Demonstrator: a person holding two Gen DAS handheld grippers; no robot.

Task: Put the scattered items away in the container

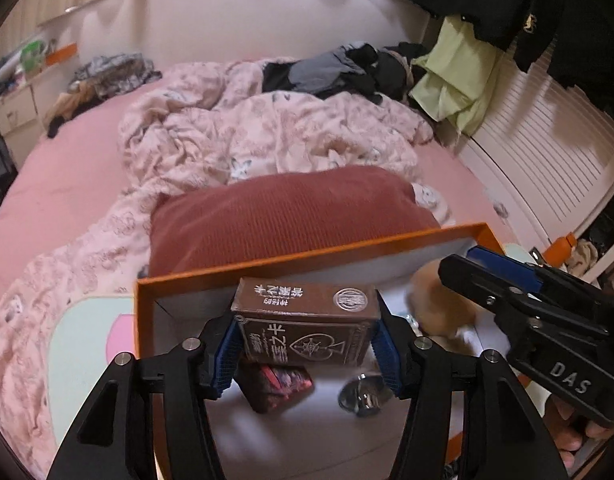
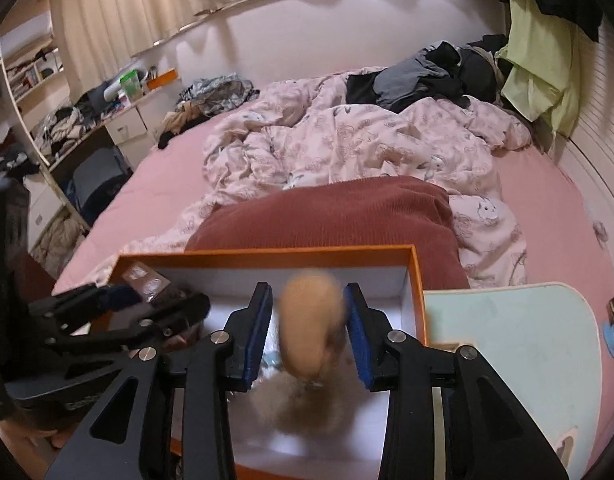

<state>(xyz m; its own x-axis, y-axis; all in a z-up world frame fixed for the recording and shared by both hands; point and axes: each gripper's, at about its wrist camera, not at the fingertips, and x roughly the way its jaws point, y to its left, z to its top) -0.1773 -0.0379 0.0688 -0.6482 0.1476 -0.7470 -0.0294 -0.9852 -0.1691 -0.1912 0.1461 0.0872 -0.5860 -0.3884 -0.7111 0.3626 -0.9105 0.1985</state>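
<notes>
Left wrist | left gripper (image 1: 305, 336) clamps brown box (image 1: 307, 320) | right gripper (image 2: 309, 330) parted | orange container (image 2: 267, 254) on pink bed (image 2: 167, 184)

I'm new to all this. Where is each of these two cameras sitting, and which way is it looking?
Left wrist: on the left gripper, looking along its fingers into the orange box; they clamp a brown card box, and the right gripper shows alongside.
Right wrist: on the right gripper, over the same orange box; a blurred tan fluffy toy sits between open fingers.
Shared: box, red pillow, bed.
</notes>
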